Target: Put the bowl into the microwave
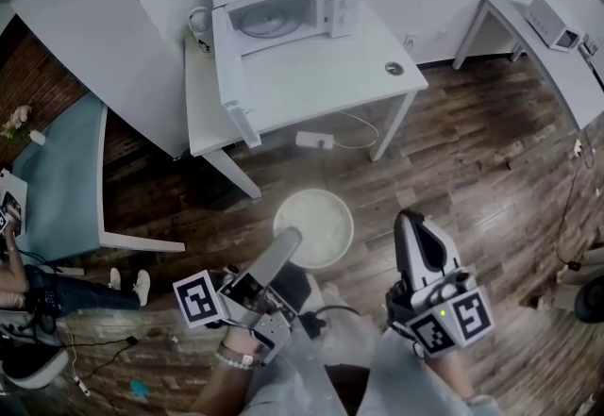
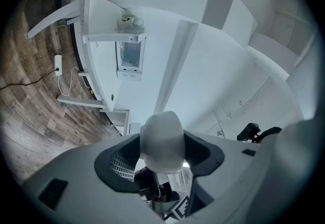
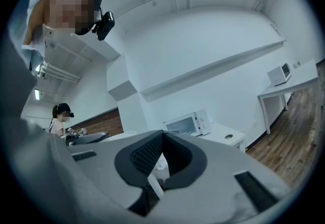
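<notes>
White bowl (image 1: 313, 227) clamped at rim by left gripper (image 1: 288, 242), held over wood floor, well short of table (image 1: 311, 89). Right gripper (image 1: 411, 222): jaws together, empty. Microwave (image 1: 283, 16) at table's far edge. Step in hand: carrying bowl to microwave. Next: approach; door looks shut, probably right gripper's job.
</notes>
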A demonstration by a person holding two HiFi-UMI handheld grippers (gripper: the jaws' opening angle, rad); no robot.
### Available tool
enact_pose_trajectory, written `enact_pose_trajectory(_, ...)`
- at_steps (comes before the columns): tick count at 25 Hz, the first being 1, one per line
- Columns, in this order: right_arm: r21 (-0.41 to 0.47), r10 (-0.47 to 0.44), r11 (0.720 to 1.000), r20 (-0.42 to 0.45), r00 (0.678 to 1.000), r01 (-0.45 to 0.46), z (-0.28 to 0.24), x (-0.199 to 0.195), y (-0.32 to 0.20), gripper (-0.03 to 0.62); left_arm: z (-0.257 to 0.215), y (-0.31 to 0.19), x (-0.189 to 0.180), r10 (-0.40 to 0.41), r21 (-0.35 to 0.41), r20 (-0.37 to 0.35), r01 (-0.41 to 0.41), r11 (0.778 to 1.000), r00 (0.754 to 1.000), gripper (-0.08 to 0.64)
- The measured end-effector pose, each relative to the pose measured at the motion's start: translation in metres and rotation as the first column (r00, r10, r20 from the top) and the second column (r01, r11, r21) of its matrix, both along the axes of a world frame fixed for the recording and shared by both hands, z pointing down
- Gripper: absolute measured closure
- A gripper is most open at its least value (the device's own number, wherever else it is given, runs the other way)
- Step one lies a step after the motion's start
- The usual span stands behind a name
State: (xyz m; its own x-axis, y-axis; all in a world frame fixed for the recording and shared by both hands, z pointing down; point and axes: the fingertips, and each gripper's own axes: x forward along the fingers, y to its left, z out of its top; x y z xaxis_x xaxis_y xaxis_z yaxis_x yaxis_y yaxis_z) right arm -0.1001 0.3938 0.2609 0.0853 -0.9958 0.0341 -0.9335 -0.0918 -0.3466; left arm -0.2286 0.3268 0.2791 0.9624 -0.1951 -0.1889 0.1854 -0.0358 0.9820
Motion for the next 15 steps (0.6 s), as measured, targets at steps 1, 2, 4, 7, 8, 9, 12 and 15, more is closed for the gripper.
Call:
enact_pose_trajectory(1, 0.004, 0.004, 1.000, -0.004, 1.000, -0.004, -0.001, 0.002, 0.001, 0.588, 0.000, 0.000, 0.002, 0.001, 0.006, 0.003, -0.001, 1.000, 1.000, 0.321)
enact_pose_trajectory(2, 0.005, 0.007, 1.000, -0.010, 1.000, -0.007, -0.001, 0.004, 0.003, 0.588, 0.000, 0.000, 0.004, 0.002, 0.010, 0.003, -0.002, 1.000, 1.000, 0.320)
enact_pose_trajectory(4, 0.002, 0.012, 1.000, -0.017, 1.000, -0.012, 0.001, 0.007, 0.005, 0.588, -0.001, 0.001, 0.008, 0.003, 0.014, -0.002, -0.003, 1.000, 1.000, 0.321)
enact_pose_trajectory(7, -0.006, 0.022, 1.000, -0.017, 1.000, -0.022, 0.007, 0.011, 0.006, 0.588, 0.000, -0.001, 0.014, 0.016, 0.017, -0.001, -0.016, 1.000, 1.000, 0.319)
enact_pose_trajectory(8, -0.006, 0.028, 1.000, -0.020, 0.999, -0.028, 0.008, 0.013, 0.005, 0.588, 0.001, -0.002, 0.017, 0.023, 0.021, 0.000, -0.023, 1.000, 1.000, 0.319)
enact_pose_trajectory(9, -0.006, 0.034, 0.999, -0.024, 0.999, -0.034, 0.009, 0.015, 0.003, 0.588, 0.001, -0.004, 0.020, 0.031, 0.024, 0.001, -0.031, 0.999, 1.000, 0.319)
enact_pose_trajectory(12, -0.002, 0.051, 0.999, -0.049, 0.997, -0.052, 0.008, 0.022, -0.002, 0.588, 0.003, -0.010, 0.032, 0.052, 0.028, -0.004, -0.052, 0.998, 0.999, 0.319)
enact_pose_trajectory(15, -0.012, 0.061, 0.998, -0.072, 0.996, -0.062, 0.011, 0.033, -0.013, 0.588, 0.008, -0.020, 0.048, 0.072, 0.024, 0.002, -0.072, 0.997, 0.997, 0.319)
